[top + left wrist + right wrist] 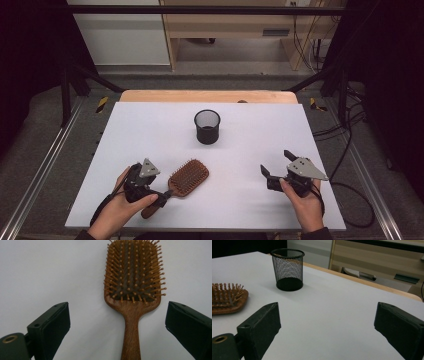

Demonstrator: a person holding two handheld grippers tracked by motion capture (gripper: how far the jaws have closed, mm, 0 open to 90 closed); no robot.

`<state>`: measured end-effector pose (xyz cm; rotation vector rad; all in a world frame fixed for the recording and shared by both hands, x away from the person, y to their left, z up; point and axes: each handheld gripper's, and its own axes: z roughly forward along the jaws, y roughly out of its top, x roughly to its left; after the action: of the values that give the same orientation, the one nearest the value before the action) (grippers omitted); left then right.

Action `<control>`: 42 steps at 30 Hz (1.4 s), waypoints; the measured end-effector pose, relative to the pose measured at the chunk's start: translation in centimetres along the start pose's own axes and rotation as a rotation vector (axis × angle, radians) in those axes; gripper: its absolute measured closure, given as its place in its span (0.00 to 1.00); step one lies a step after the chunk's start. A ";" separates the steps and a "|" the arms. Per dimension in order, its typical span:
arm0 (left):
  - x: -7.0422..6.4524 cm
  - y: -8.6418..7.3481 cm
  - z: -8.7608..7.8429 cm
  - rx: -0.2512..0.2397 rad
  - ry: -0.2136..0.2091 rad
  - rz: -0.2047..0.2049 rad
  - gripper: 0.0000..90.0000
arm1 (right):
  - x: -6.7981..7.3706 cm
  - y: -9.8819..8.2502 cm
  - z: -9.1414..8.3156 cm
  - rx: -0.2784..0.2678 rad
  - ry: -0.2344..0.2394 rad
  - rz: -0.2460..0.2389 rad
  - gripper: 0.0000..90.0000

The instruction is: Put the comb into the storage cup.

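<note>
From the high view, the hairbrush [188, 177] lies bristles-up on the white table [150, 135] near the front left, well short of the mesh cup [207, 126] standing upright mid-table, with the left gripper [162, 197] down at its handle and the right gripper [274, 170] parked off to the right, jaws apart and holding nothing. In the left gripper view, the jaws stand wide apart on either side of the wooden handle without touching it, so I'd say this is the reach-and-line-up step, and next it needs to come a bit forward and squeeze the handle. The right gripper view looks past its spread jaws at the cup, with the brush head off to the left.
</note>
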<state>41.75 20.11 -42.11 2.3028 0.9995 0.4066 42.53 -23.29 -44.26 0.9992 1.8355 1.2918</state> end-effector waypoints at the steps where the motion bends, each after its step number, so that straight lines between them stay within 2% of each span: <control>1: 0.0 -0.2 0.3 0.008 -0.003 -0.012 0.07 | 0.1 0.0 0.1 0.004 0.000 -0.005 0.07; 3: 0.0 -0.5 0.8 0.023 -0.011 -0.023 0.07 | 0.1 -0.1 0.1 0.010 -0.001 -0.012 0.07; 5: -0.1 -0.7 1.1 0.048 -0.008 -0.012 0.07 | 0.1 -0.1 0.0 0.009 -0.004 -0.010 0.07; 8: -0.1 -0.8 1.3 0.060 -0.006 -0.007 0.07 | 0.0 -0.2 0.0 0.011 -0.005 -0.005 0.07; 13: -0.3 -0.7 2.2 0.099 -0.028 0.009 0.07 | -0.1 -0.3 0.0 0.016 -0.012 -0.004 0.07; 18: -0.6 -0.5 2.7 0.119 -0.047 0.024 0.07 | -0.1 -0.3 0.2 0.025 -0.013 0.001 0.08; 22: -0.7 -0.1 3.1 0.119 -0.043 0.028 0.08 | 0.0 -0.4 0.2 0.030 -0.016 0.008 0.08; 26: -1.1 -0.1 3.5 0.135 -0.038 0.060 0.08 | 0.0 -0.4 0.3 0.037 -0.007 0.001 0.08; 28: -1.2 -0.3 3.7 0.145 -0.039 0.062 0.08 | 0.1 -0.5 0.4 0.043 -0.003 -0.004 0.09; 33: -0.9 -0.2 3.9 0.167 -0.055 0.043 0.19 | 0.2 -0.6 0.3 0.054 -0.001 -0.017 0.09; 37: -0.7 0.1 3.7 0.193 -0.076 0.043 0.34 | 0.2 -0.6 0.4 0.056 -0.001 -0.012 0.09; 40: -0.6 0.1 3.7 0.219 -0.078 0.041 0.37 | 0.3 -0.6 0.5 0.059 0.003 -0.014 0.09; 41: -0.6 0.0 3.7 0.228 -0.100 0.031 0.42 | 0.3 -0.6 0.5 0.059 0.007 -0.013 0.09; 42: -0.6 0.0 3.7 0.228 -0.100 0.031 0.44 | 0.3 -0.6 0.5 0.059 0.007 -0.013 0.09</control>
<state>43.15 18.23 -45.05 2.5173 1.0056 0.1956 42.66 -22.92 -44.98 1.0137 1.8920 1.2409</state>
